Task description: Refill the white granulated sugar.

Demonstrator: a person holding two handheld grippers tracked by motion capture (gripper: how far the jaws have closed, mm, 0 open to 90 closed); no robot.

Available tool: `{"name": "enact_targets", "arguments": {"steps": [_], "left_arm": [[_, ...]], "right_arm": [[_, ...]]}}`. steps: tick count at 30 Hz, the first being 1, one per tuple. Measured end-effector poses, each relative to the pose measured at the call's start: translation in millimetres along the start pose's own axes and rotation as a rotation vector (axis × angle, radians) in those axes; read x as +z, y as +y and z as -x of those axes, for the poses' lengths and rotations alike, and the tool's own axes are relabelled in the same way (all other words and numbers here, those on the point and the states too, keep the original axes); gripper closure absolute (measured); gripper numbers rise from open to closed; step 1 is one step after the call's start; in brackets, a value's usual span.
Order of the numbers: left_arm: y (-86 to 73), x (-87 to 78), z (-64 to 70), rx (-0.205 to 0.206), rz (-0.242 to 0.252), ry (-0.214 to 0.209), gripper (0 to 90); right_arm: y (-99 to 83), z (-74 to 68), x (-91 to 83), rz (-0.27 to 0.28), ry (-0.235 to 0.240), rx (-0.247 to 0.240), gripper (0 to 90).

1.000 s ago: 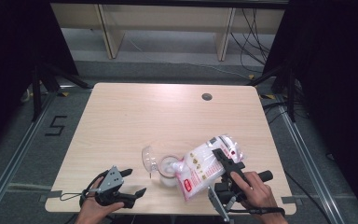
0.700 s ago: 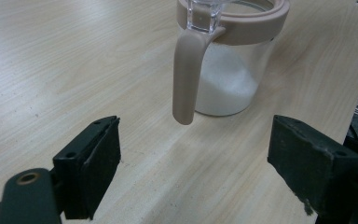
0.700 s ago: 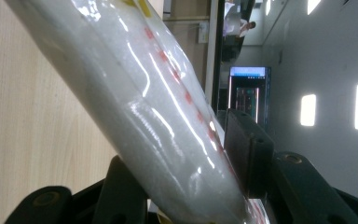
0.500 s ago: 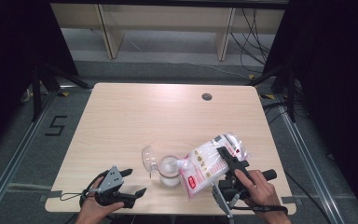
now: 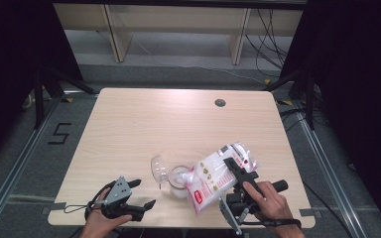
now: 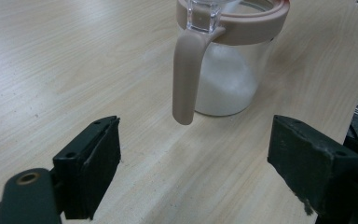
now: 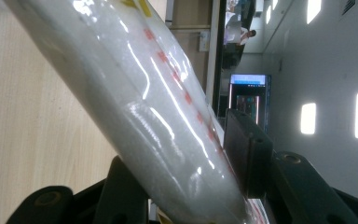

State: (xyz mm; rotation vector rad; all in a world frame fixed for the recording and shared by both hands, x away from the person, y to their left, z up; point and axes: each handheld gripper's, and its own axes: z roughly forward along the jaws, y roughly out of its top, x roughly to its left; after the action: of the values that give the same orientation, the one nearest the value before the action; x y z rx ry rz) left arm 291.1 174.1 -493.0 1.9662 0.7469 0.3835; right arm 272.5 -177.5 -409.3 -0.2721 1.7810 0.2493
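While clamped, glossy plastic bag (image 5: 213, 179), round glass jar (image 5: 178, 179) w/ granules

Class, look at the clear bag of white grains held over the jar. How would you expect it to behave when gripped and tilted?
The bag probably feels floppy: it bulges around the right tool clamping it. Its glossy film looks slippery, so it may slide. Its loose grains would likely shift toward the jar, moving its weight.
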Motion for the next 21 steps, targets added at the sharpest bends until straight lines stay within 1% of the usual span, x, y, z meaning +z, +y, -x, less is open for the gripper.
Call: {"name": "enact_targets", "arguments": {"steps": [1,2,3,4,5,6,7,8,9,10,11,12,14,15,16,17,18,19,20,21], "left_arm": [[0.0,0.1,0.0,0.001,0.001,-0.002,16.6],[-0.1,0.1,0.0,0.0,0.003,-0.003,16.6],[0.0,0.2,-0.1,0.0,0.004,-0.003,16.6],[-0.1,0.3,-0.2,-0.002,0.003,-0.002,16.6],[-0.1,0.1,0.4,-0.008,-0.001,0.004,16.6],[-0.1,0.0,0.3,-0.003,-0.001,0.002,16.6],[0.1,-0.3,-0.1,0.005,-0.002,0.001,16.6],[-0.1,0.1,-0.2,0.001,0.003,-0.004,16.6],[0.0,0.1,-0.2,-0.001,0.004,-0.003,16.6],[-0.1,0.2,-0.2,-0.003,0.005,-0.002,16.6],[-0.1,0.0,-0.5,0.0,0.002,0.001,16.6],[-0.2,0.1,-0.2,-0.003,0.005,-0.002,16.6],[-0.1,-0.1,-0.1,-0.004,0.006,-0.001,16.6],[-0.1,0.1,-0.3,-0.004,0.008,0.0,16.6],[-0.3,0.4,0.0,-0.01,0.009,0.0,16.6],[-0.3,-0.1,-0.6,-0.002,0.002,0.001,16.6],[-0.4,0.1,-0.1,-0.008,0.003,0.0,16.6],[-0.2,-0.1,-0.5,0.001,0.0,0.001,16.6],[-0.1,0.0,-0.1,-0.001,0.003,-0.002,16.6],[-0.1,0.0,-0.2,-0.001,0.003,-0.001,16.6]], "right_arm": [[0.5,0.3,0.8,0.002,-0.005,0.003,62.5],[0.7,1.4,1.8,0.006,-0.005,-0.007,62.6],[0.6,1.3,2.3,0.004,-0.006,0.003,62.6],[0.5,2.5,3.1,0.006,-0.01,-0.01,62.6],[0.0,2.7,3.5,0.001,-0.011,-0.006,62.6],[-0.8,2.2,3.6,-0.005,-0.009,0.005,62.7],[-1.6,3.4,4.0,0.0,-0.013,-0.008,62.7],[-2.7,2.8,3.5,-0.01,-0.012,0.001,62.8],[-2.4,8.8,5.0,0.016,-0.016,-0.084,62.8],[-4.7,4.8,3.7,-0.001,-0.02,-0.023,62.9],[-5.8,3.2,2.7,-0.019,-0.011,-0.001,62.9],[-7.2,3.5,2.4,-0.018,-0.012,0.0,63.0],[-9.2,5.2,0.9,-0.021,-0.014,-0.02,63.0],[-9.2,7.5,0.8,-0.01,-0.02,-0.054,63.1],[-9.8,4.2,-1.0,-0.02,-0.02,-0.011,63.1],[-9.7,3.8,-2.0,-0.022,-0.02,-0.011,63.2],[-9.8,3.2,-2.6,-0.025,-0.014,-0.006,63.2],[-8.9,5.8,-2.4,-0.012,-0.018,-0.048,63.2],[-8.7,4.2,-3.3,-0.019,-0.011,-0.029,63.3],[-8.3,1.6,-4.2,-0.029,-0.006,0.003,63.3]]}}
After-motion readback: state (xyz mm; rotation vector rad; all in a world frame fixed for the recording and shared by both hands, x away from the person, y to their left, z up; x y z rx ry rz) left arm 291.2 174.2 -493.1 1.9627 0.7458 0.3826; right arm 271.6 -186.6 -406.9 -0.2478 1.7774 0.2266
